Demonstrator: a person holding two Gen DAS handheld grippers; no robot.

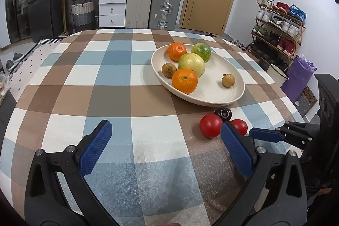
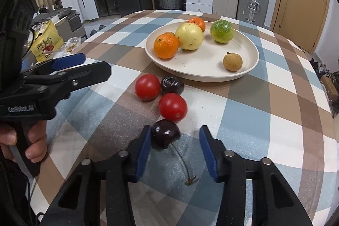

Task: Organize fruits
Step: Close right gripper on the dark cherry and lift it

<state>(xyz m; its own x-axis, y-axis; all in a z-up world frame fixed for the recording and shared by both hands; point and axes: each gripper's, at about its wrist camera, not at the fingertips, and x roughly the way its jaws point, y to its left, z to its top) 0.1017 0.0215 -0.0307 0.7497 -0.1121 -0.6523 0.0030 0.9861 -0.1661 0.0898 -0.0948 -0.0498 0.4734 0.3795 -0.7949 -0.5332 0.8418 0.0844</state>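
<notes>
Right wrist view: the right gripper (image 2: 175, 141) points down at a dark cherry (image 2: 164, 136) lying on the checked tablecloth (image 2: 264, 120). Its jaws stand apart around the fruit; the left pad (image 2: 144, 149) touches or nearly touches the cherry's side, while the right pad (image 2: 206, 149) is clear of it, so nothing is clamped yet. The cherry's stem (image 2: 182, 162) trails back between the fingers.

To do the step well, the gripper should be centred so both pads meet the cherry's widest part together; a one-sided push would likely roll it. Pressure should be light, since the fruit is soft and smooth.

Just beyond the cherry sit two red tomatoes (image 2: 172, 107) and a second dark cherry (image 2: 172, 85), close enough to be nudged by a forward slip. The cream plate (image 2: 250, 69), the likely destination, holds two oranges (image 2: 166, 46), a pale yellow fruit (image 2: 189, 36), a green fruit (image 2: 221, 31) and a longan (image 2: 232, 61); bare space remains at its near side.

Left wrist view: the left gripper (image 1: 165, 147) hovers over bare cloth, jaws wide apart and empty.
</notes>
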